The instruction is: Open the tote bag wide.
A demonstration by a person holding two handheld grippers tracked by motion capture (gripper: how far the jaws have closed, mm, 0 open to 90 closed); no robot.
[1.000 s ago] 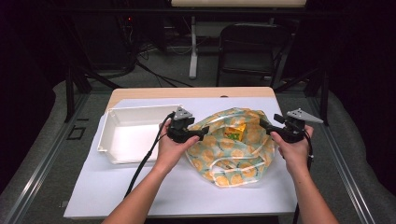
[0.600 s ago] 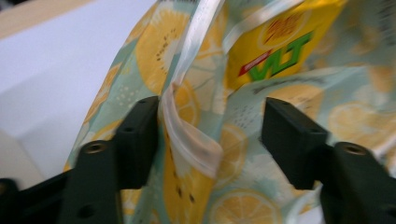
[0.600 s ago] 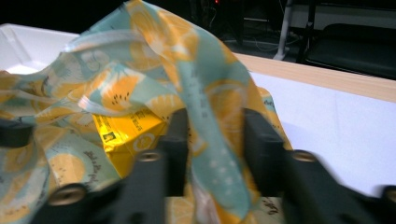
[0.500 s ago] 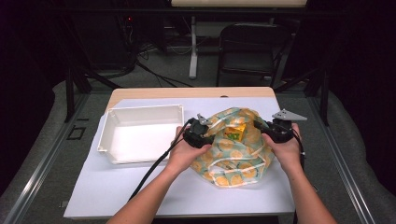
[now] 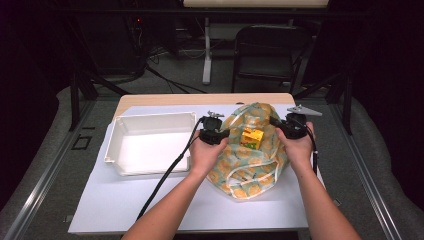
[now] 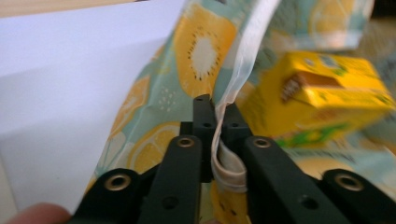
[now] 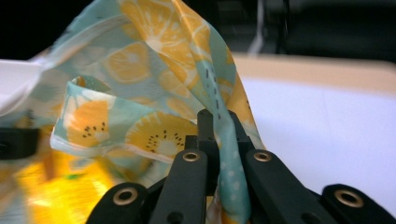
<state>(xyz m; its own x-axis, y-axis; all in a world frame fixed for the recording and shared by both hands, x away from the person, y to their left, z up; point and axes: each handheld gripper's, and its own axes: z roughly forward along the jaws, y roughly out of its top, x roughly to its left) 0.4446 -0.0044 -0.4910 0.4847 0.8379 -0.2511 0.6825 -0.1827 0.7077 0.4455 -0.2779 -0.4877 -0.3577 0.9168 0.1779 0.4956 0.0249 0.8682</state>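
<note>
A fruit-print cloth bag (image 5: 250, 162) lies on the white sheet right of centre, its mouth held apart. A yellow carton (image 5: 252, 137) sits inside the opening. My left gripper (image 5: 220, 134) is shut on the bag's left rim; in the left gripper view its jaws pinch the pale hem strip of the bag (image 6: 196, 56) at my left gripper (image 6: 217, 109), with the yellow carton (image 6: 322, 100) just beyond. My right gripper (image 5: 278, 124) is shut on the bag's right rim; in the right gripper view a fold of the bag (image 7: 159, 70) runs between the jaws of my right gripper (image 7: 218, 122).
A shallow white tray (image 5: 116, 150) stands empty to the left of the bag, close to my left hand. The white sheet (image 5: 125, 205) covers the wooden table (image 5: 200, 99). A black cable trails from the left gripper toward the front edge. A dark chair (image 5: 270, 50) stands behind the table.
Both grippers moved inward onto the bag's rim and closed on it. The bag's mouth now stands wider, and the yellow carton shows more plainly.
</note>
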